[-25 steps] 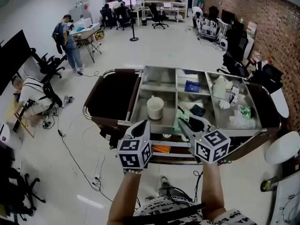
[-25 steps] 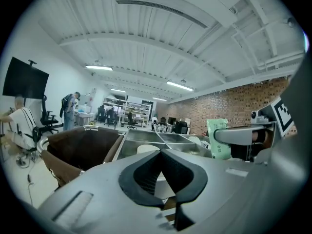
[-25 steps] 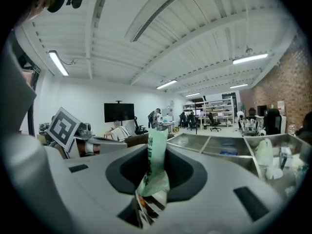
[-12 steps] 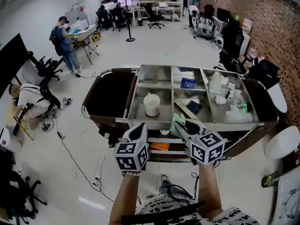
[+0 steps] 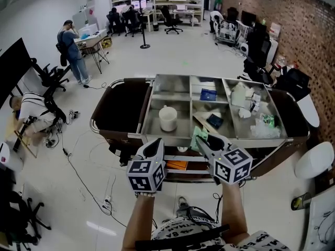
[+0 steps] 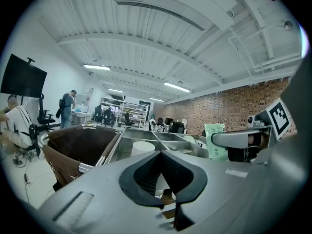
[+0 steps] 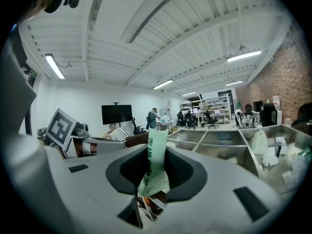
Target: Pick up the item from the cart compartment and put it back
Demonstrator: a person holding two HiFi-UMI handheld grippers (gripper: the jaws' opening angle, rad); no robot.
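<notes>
A light green packet (image 5: 198, 136) stands pinched between the jaws of my right gripper (image 5: 203, 140), just above the near rim of the steel cart (image 5: 172, 136), in front of the middle compartment. In the right gripper view the packet (image 7: 156, 165) rises upright out of the right gripper (image 7: 155, 179). My left gripper (image 5: 158, 141) hovers beside it on the left, jaws together, holding nothing. From the left gripper (image 6: 163, 179) view the packet (image 6: 215, 140) shows at the right.
A white cup (image 5: 168, 118) stands in the cart's left compartment. A blue box (image 5: 208, 94) and a dark item (image 5: 215, 121) lie in the middle one, a white bottle (image 5: 239, 94) and bags in the right. A brown bag (image 5: 123, 106) hangs at the cart's left. A person (image 5: 70, 41) stands far left.
Both grippers have drawn back toward me, and the green packet has come from over the middle compartment to the cart's near rim. In the last half second almost nothing has shifted.
</notes>
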